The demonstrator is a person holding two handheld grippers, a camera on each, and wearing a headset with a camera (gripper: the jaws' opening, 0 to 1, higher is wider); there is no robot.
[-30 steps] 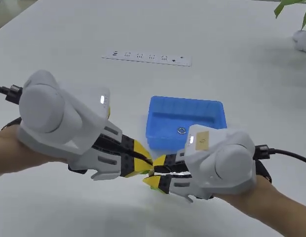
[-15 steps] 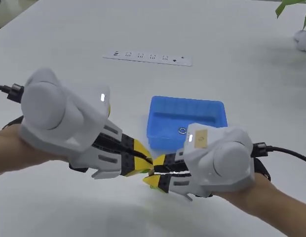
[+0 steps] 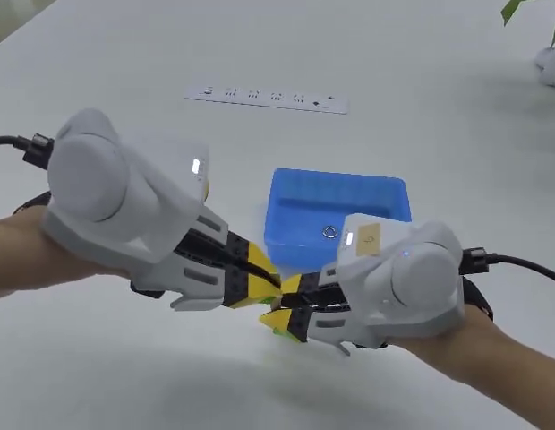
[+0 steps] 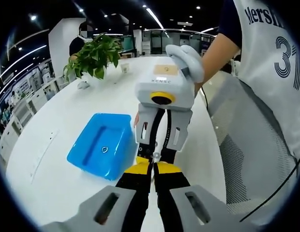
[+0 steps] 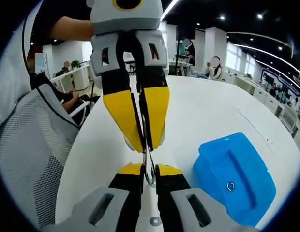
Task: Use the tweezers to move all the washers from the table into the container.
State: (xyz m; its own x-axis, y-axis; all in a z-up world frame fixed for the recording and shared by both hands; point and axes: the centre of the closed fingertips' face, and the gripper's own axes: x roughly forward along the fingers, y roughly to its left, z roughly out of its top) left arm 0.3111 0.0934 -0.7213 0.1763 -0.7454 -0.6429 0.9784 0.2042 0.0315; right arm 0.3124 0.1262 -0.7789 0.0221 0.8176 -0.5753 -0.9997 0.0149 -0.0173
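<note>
Shut jaws of left gripper (image 4: 152,166) and right gripper (image 5: 149,169) tip to tip on tweezers (image 5: 148,158). Needed one firm, squared grip before reaching washer (image 5: 155,221) at six o'clock, right gripper view.

The left hand-held gripper (image 3: 270,291) and the right hand-held gripper (image 3: 280,309) share bulbous white shells, black slotted jaws tipped yellow, and a black cable (image 3: 519,263) leaving each shell on the side away from the container (image 3: 340,184). The right bears a tan label (image 3: 369,237) (print unreadable). The person wears a white jersey (image 4: 266,96) with dark numerals.
</note>
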